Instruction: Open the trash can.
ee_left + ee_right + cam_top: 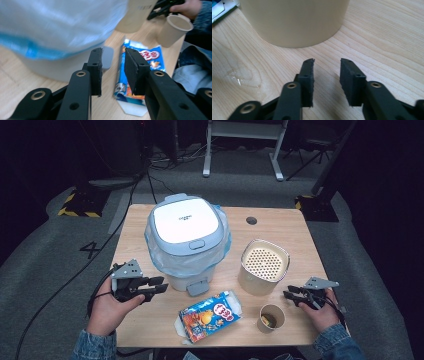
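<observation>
Resting apart: left gripper (113,72) jaws facing snack packet (140,72); right gripper (327,82) jaws apart, near beige canister (294,22).

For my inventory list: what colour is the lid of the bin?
White, with a pale blue rim; the bin lid shows best in the high view.

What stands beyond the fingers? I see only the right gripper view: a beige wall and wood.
Observer: It is a beige canister with a perforated top, standing on the table.
Operator: Anything beside it?
Observer: A small paper cup stands nearer the person, and something yellowish lies inside it.
Operator: And the blue scrap at my top left corner?
Observer: A blue snack box lying flat in front of a pedal bin lined with a blue bag.
Operator: Where is the other gripper?
Observer: The left gripper hovers left of the bin's pedal, fingers apart.
</observation>
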`<state>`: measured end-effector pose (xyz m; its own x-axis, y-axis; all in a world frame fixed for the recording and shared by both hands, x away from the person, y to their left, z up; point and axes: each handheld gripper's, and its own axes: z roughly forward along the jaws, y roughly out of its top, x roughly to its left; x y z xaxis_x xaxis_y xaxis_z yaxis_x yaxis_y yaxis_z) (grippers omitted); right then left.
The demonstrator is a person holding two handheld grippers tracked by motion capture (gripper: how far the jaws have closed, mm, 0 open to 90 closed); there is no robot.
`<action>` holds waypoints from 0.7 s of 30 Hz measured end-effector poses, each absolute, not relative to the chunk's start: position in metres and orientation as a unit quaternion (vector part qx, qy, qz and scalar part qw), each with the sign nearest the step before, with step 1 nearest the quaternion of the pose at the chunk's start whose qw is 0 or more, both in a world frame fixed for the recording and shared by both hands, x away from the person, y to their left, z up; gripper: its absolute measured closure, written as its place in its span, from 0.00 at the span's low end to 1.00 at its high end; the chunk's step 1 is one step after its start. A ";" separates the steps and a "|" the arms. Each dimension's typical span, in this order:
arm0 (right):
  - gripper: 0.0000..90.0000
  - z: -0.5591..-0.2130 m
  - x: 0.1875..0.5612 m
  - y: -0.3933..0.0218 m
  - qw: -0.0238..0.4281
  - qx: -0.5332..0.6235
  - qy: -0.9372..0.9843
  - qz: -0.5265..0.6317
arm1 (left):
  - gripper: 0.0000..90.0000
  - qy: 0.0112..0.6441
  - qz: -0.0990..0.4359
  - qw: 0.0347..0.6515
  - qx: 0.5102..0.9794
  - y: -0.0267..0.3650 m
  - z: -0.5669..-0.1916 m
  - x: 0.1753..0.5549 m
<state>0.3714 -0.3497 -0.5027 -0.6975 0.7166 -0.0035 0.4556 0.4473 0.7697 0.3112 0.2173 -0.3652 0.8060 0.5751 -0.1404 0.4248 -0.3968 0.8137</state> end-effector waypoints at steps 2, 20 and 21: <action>0.77 -0.503 0.371 -0.350 0.167 0.351 0.834 0.391 | 0.74 0.291 0.085 0.462 0.833 0.214 -0.358 0.309; 1.00 -0.503 0.373 -0.353 0.146 0.359 0.831 0.399 | 0.65 0.249 0.119 0.538 0.796 0.186 -0.292 0.314; 1.00 -0.503 0.373 -0.353 0.145 0.360 0.831 0.400 | 0.66 0.246 0.114 0.546 0.793 0.184 -0.290 0.315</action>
